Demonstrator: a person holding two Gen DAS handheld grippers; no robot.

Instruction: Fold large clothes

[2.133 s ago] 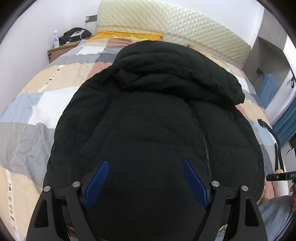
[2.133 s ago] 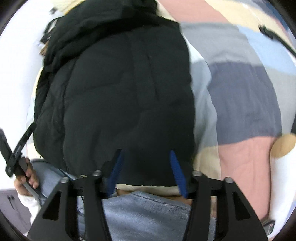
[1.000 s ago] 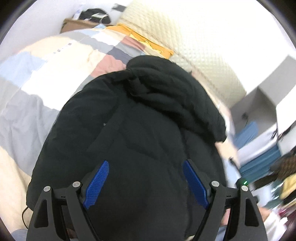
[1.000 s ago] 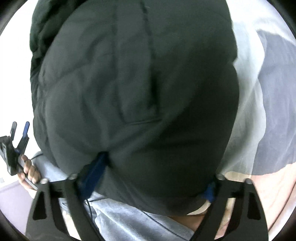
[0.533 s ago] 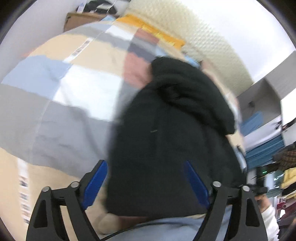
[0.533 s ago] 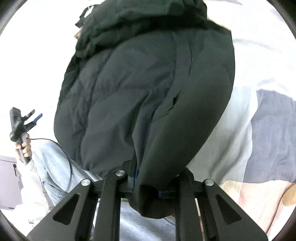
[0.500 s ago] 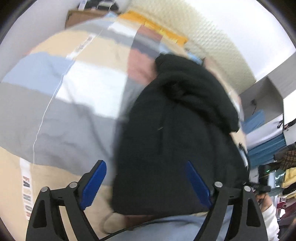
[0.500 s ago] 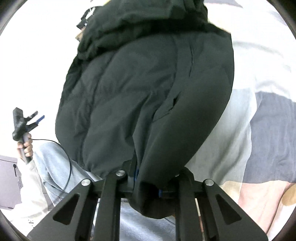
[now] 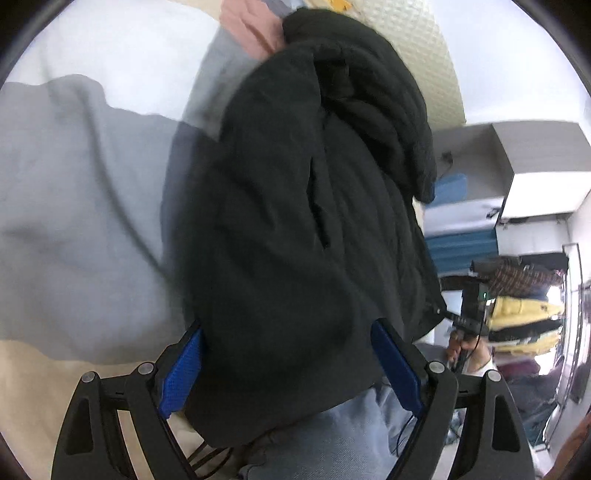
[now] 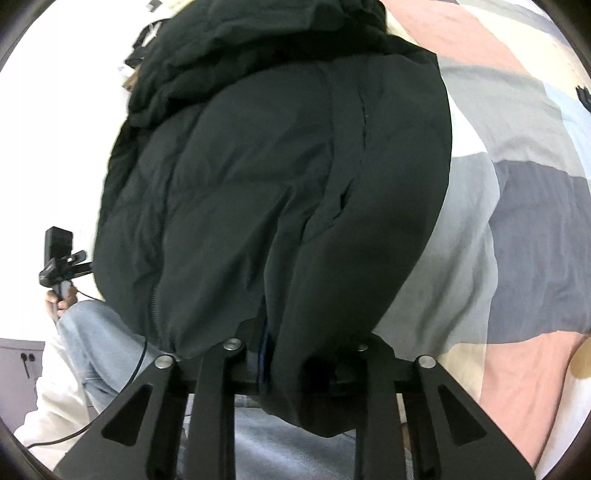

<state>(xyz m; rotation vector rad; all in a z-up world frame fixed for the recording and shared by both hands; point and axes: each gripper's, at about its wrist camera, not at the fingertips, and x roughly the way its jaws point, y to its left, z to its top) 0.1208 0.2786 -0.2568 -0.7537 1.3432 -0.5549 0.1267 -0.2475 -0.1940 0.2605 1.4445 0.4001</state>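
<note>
1. A black padded, hooded winter jacket [image 9: 303,206] lies on a bed covered with a patchwork quilt of grey, white, pink and beige blocks [image 9: 74,192]. Its hem hangs over the near edge of the bed.
2. The left gripper [image 9: 291,365] has its jaws spread wide. A blue-padded finger [image 9: 183,369] stands on each side of the jacket's lower corner, and neither pad visibly presses the fabric.
3. The right gripper [image 10: 295,369] has its jaws pressed together, pinching a fold of the jacket's hem. The cloth bunches over the fingers and hides them almost fully.
4. The hood [image 10: 258,33] lies at the far end, toward a cream quilted headboard [image 9: 417,48].
5. The person's light blue jeans [image 9: 332,439] show below the hem.
6. A shelf with folded clothes [image 9: 517,325] stands off to the right, blurred.
</note>
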